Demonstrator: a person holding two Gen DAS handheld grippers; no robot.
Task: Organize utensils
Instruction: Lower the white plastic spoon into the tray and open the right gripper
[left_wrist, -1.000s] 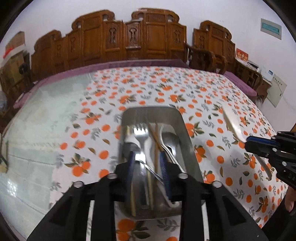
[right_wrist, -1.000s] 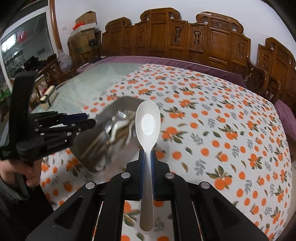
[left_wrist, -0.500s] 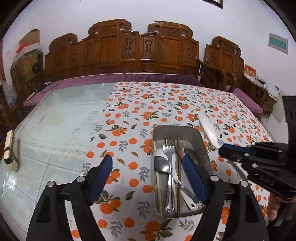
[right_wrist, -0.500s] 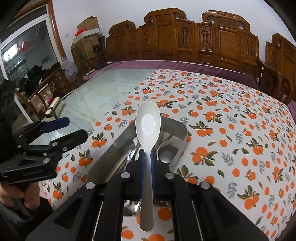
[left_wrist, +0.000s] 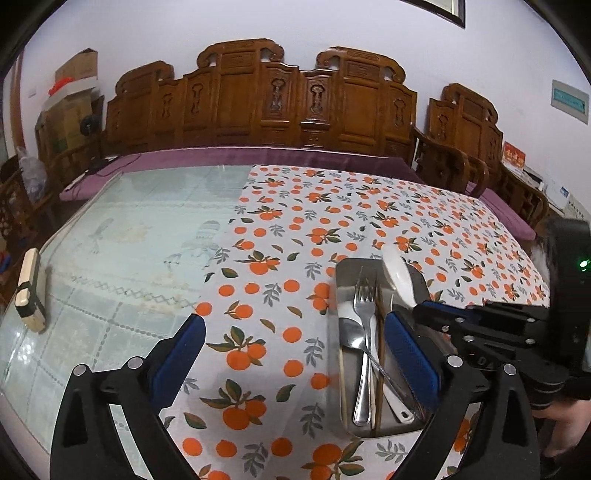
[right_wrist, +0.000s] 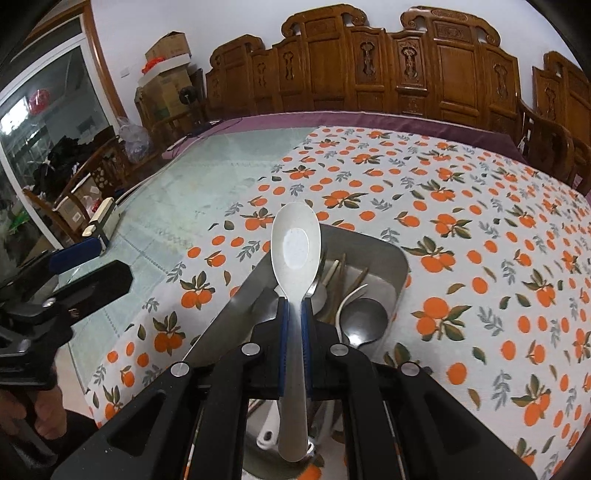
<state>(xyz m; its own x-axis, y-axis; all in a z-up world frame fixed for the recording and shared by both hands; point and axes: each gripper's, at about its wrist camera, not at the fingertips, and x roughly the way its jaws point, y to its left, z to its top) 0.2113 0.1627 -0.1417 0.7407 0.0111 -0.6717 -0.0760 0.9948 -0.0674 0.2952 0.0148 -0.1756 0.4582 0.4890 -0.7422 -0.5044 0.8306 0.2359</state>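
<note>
- Fingers first: our right gripper (right_wrist: 294, 314) is clamped tight on the handle of a white spoon (right_wrist: 295, 251), bowl pointing forward and up. Our left gripper (left_wrist: 295, 354) has its jaws opening wide with nothing between them, just tablecloth underneath.
- Biggest thing around is the table (left_wrist: 122, 236), half bare glass top, half covered by the orange-print tablecloth (left_wrist: 295, 221). Carved wooden chairs (left_wrist: 258, 96) line the far side.
- Next down is the metal tray (left_wrist: 413, 273), sitting on the cloth at our right. That's clearly where everything's being collected.
- Inside the tray we can make out a fork (left_wrist: 364, 332), wooden chopsticks (left_wrist: 380, 354), a metal spoon (right_wrist: 364, 319) and a second white spoon handle near the close end (left_wrist: 397, 408). They're kind of piled on each other, so we can't count exactly.
- The white spoon we're holding hangs right over the tray, not yet down in it. From the left wrist view its bowl (left_wrist: 397, 273) pokes out above the tray's far right corner.
- Progress-wise, we'd say nearly done: no loose utensils show anywhere on the cloth or glass. Only leftover is a small pale block with a black band (left_wrist: 29, 291) at the left edge of the glass, and we can't tell what that is.
- What's left, best guess: lower the spoon in, let go, done.
</note>
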